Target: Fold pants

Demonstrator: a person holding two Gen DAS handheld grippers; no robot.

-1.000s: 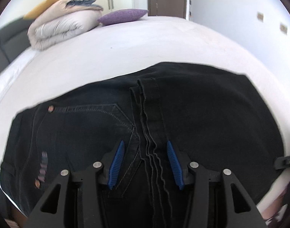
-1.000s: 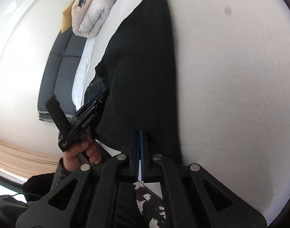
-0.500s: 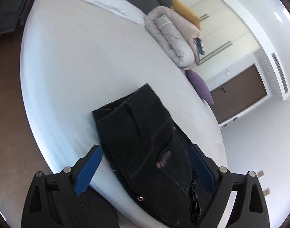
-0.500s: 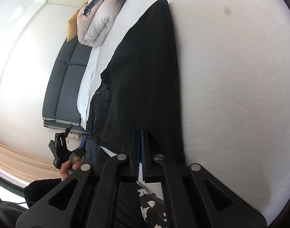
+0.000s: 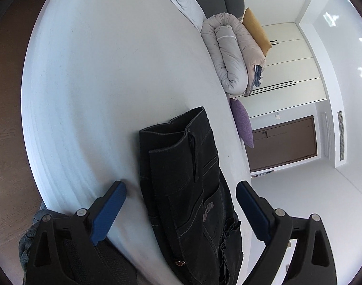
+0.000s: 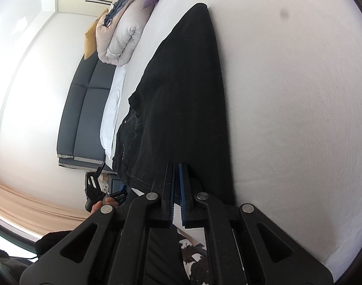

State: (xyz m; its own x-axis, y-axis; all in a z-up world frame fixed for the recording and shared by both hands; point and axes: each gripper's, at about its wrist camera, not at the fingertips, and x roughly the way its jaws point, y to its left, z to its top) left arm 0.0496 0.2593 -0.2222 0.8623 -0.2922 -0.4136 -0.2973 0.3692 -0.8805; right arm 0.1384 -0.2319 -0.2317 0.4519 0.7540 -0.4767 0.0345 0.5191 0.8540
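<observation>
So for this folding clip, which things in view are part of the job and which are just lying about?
Part of the job:
- black pants, folded on the bed
- left gripper, open above them
- right gripper, shut

Just lying about:
- rolled duvet
- purple pillow
- yellow cushion
- white bed itself only serves as the surface

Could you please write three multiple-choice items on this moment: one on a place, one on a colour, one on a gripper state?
1. Where do the folded black denim pants lie?
A. on the white bed sheet
B. on the floor
C. on the rolled duvet

2. What colour is the small cushion by the rolled pale duvet?
A. green
B. purple
C. red

3. How does the left gripper stand?
A. shut on the pants
B. shut on nothing
C. open, holding nothing

Answers:
1 A, white sheet shows around the pants.
2 B, it is plainly purple.
3 C, its blue pads are spread wide, while the right gripper is nearly shut at the pants' edge.
</observation>
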